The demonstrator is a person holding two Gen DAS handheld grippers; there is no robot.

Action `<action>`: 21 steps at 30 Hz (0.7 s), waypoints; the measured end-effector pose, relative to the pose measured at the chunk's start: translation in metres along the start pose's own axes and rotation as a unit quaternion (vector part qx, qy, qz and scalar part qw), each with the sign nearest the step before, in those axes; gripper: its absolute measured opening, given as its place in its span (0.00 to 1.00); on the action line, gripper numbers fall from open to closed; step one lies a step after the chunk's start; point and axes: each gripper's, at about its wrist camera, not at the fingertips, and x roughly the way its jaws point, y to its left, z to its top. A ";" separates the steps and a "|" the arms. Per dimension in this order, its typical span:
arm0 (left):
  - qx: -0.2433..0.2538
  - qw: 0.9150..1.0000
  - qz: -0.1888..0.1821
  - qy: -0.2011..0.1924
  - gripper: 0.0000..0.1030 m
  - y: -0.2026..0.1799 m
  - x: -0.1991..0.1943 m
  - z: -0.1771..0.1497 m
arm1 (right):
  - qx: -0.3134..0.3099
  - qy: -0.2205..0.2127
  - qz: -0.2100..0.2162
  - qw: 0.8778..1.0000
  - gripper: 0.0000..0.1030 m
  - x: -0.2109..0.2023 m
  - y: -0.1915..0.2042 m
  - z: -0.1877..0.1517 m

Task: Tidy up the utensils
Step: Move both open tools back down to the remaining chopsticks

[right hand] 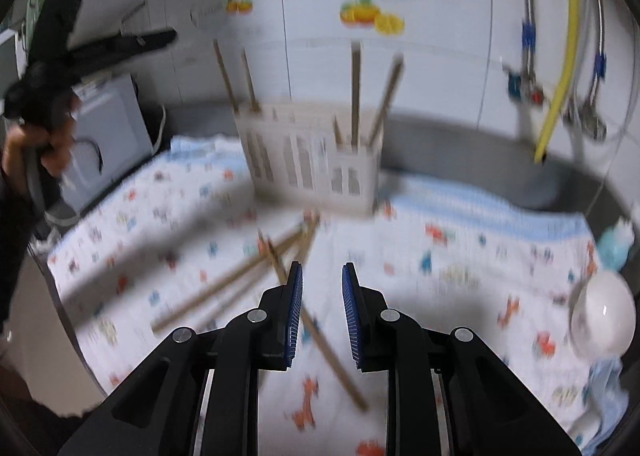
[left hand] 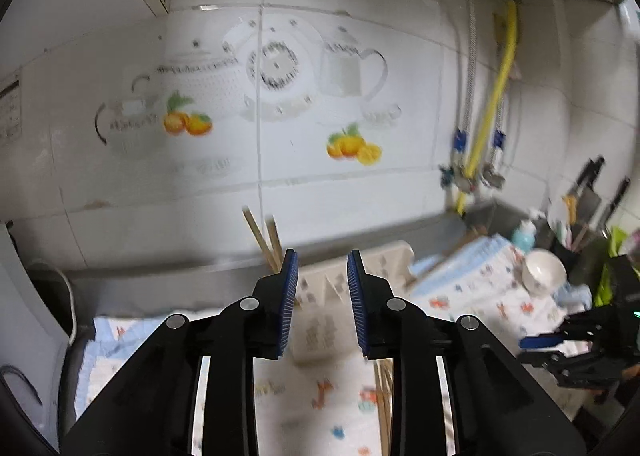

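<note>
both grippers hang with jaws slightly apart and nothing between them: the left gripper (left hand: 322, 296) just before the white holder (right hand: 312, 152), the right gripper (right hand: 322, 308) over loose chopsticks (right hand: 240, 276) scattered on the patterned cloth (right hand: 460, 240) in front of the holder. more chopsticks (right hand: 355, 92) stand inside the holder.

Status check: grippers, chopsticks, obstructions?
Left gripper and right gripper open, empty. Loose chopsticks on cloth; others upright in holder. Nothing obstructing.
</note>
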 end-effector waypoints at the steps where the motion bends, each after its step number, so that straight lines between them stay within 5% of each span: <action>1: 0.001 1.000 -0.001 0.005 0.25 -0.001 -0.001 -0.006 | 0.002 0.009 0.002 1.000 0.20 0.003 -0.002 -0.008; 9: -0.006 0.995 -0.038 0.093 0.25 -0.019 -0.001 -0.090 | -0.015 0.075 -0.007 0.997 0.20 0.028 -0.009 -0.068; 21: -0.028 0.978 -0.061 0.198 0.25 -0.021 0.005 -0.183 | -0.055 0.106 -0.009 0.993 0.20 0.053 -0.020 -0.085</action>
